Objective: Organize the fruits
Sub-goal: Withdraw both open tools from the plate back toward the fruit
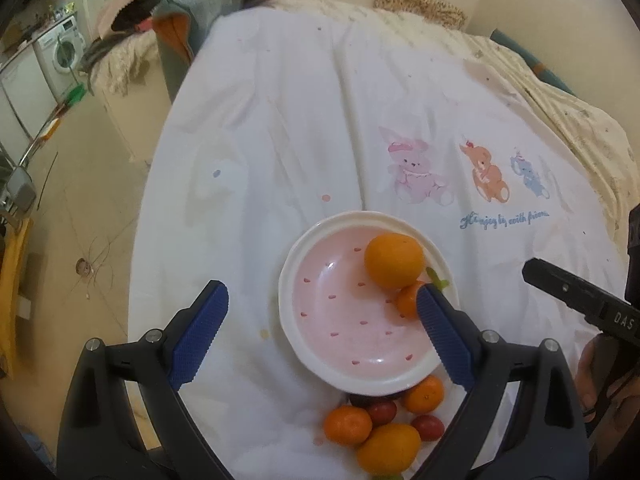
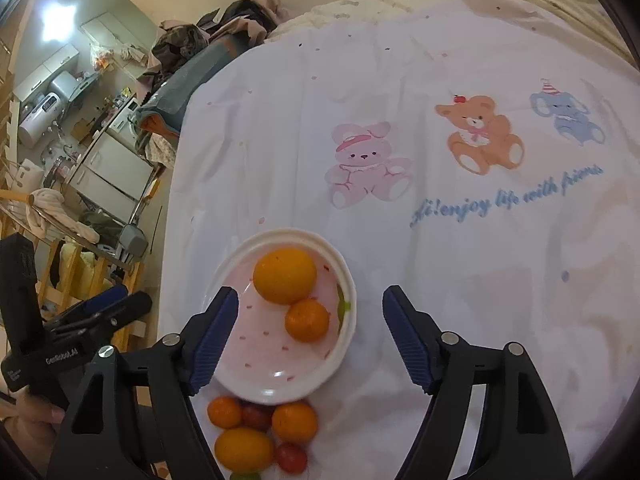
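Note:
A pink bowl with a white rim [image 1: 304, 256] [image 2: 348, 276] sits on the white cloth. In it lie a big orange [image 1: 394, 260] [image 2: 285, 276] and a small tangerine [image 1: 406, 300] [image 2: 307, 320]. Loose fruit lies on the cloth just in front of the bowl: tangerines [image 1: 347, 425] [image 2: 295, 422], an oval orange fruit [image 1: 389, 448] [image 2: 243, 448] and cherry tomatoes [image 1: 427, 427] [image 2: 291, 457]. My left gripper [image 1: 322, 304] is open and empty above the bowl. My right gripper [image 2: 308, 308] is open and empty, also above the bowl.
The white cloth with bear prints [image 1: 416, 176] [image 2: 480, 140] covers the table. Its left edge [image 1: 148, 208] [image 2: 172, 200] drops to the floor. A cluttered kitchen area [image 2: 80, 128] lies to the left. The right gripper's body [image 1: 580, 300] shows in the left view.

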A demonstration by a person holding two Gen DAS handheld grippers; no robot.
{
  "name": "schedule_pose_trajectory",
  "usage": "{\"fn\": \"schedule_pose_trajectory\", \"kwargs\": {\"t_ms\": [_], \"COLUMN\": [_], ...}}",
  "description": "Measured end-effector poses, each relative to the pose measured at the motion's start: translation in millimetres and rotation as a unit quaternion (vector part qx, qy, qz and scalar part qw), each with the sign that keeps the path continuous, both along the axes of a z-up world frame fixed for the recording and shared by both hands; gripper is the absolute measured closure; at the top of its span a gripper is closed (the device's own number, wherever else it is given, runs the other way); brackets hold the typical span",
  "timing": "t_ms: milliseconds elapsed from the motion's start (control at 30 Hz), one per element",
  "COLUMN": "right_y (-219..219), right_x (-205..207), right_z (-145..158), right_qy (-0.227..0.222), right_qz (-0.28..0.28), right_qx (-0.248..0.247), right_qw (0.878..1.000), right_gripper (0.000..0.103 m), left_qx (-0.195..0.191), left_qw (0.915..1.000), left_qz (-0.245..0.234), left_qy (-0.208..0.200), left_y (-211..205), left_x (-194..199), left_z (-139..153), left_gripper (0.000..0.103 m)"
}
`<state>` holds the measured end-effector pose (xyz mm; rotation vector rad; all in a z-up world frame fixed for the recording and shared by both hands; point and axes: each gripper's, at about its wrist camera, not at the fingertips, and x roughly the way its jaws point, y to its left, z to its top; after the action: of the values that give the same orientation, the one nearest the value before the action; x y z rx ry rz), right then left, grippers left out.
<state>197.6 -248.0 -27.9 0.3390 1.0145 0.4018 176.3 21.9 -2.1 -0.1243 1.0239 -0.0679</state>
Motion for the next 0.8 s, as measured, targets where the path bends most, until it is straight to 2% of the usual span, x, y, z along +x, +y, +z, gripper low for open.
{"fn": "schedule_pose_trajectory", "kwargs": {"t_ms": [367, 700, 800], "right_y": [-15.3, -18.0, -17.4], "right_x": [-54.0, -82.6, -89.4], "right_z": [8.1, 1.7, -3.4], "right_qy": [-0.006, 0.007, 0.017], "right_qz": [-0.019, -0.037, -0.044], "right_qx": [-0.002, 0.006, 0.006], "right_qw": [1.0, 0.999, 0.999], "right_gripper": [0.02, 0.02, 0.019], "left_qx": [-0.017, 0.012, 0.006], "left_qw": [0.9993, 0.9995, 0.9996], "left_qz": [0.005, 0.014, 0.021], "left_qy": [-0.033, -0.025, -0.019], "left_y": [-2.7, -7.3, -3.6], "left_x": [-48.0, -75.0, -79.2], "left_z": [15.0, 3.5, -3.3], "left_gripper": [0.01, 0.01, 0.01]}}
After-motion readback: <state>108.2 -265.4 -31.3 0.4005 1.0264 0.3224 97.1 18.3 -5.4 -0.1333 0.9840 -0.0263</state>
